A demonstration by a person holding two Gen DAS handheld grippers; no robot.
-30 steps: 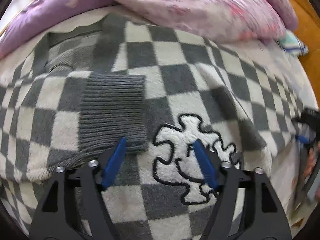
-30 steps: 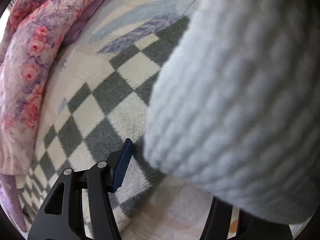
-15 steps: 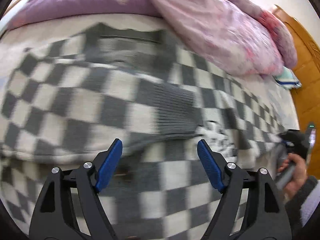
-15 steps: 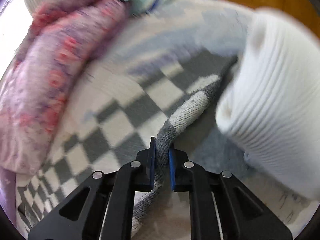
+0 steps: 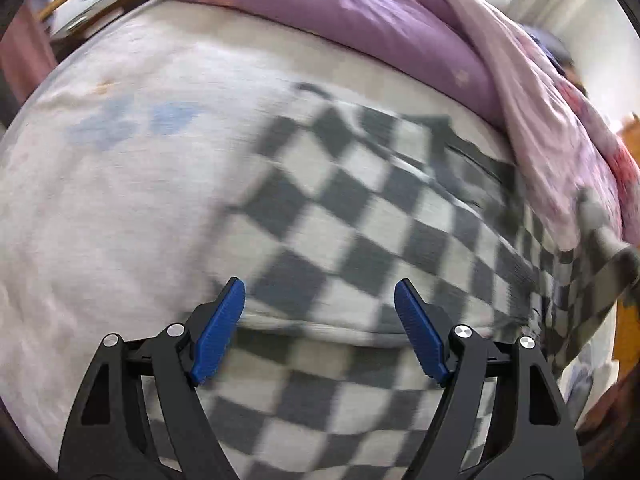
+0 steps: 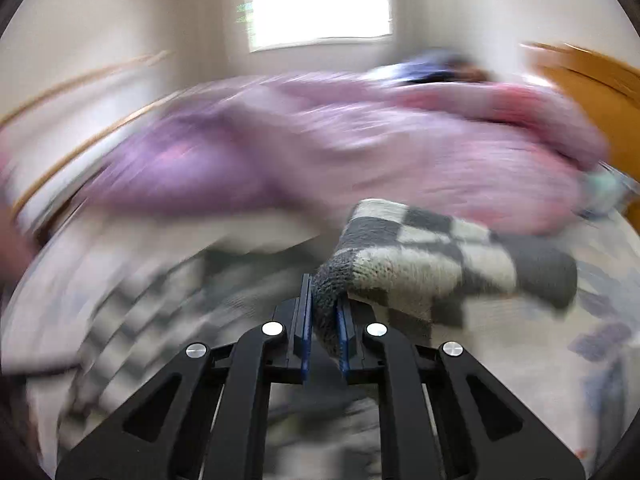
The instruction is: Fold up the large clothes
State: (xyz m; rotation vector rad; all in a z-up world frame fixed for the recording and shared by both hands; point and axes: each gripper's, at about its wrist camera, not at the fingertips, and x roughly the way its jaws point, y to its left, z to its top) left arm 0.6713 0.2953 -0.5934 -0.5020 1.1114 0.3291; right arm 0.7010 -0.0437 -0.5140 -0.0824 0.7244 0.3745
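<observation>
At the far left of the left wrist view the pale bed sheet (image 5: 100, 208) lies bare, with faint blue print on it. The checkered sweater (image 5: 360, 240) begins about mid-frame and runs to the right, spread flat on the bed with a fold edge crossing just ahead of the fingertips. The left gripper (image 5: 320, 328) hangs over that near edge with its jaws spread wide and nothing between them; it touches no cloth that I can see. My guess is that it is placed there to catch or pin the left side of the garment while the other hand works.

Behind the sweater a purple quilt (image 5: 360, 28) is heaped along the back of the bed, with a pink floral quilt (image 5: 560, 140) to its right, so the free area for folding is the front part of the mattress.

At the right edge of that view a corner of the sweater is lifted off the bed. The right wrist view shows why: the right gripper (image 6: 323, 320) has its jaws pressed together on a grey-edged corner of the sweater (image 6: 440, 252), which drapes away to the right in the air. The heavy blur fits a fast sweep. Holding it by the edge lets the knit trail behind, so that it can be laid over the flat part as 1 fold. A bright window (image 6: 320, 0) and a wooden headboard (image 6: 592, 92) stand behind.
</observation>
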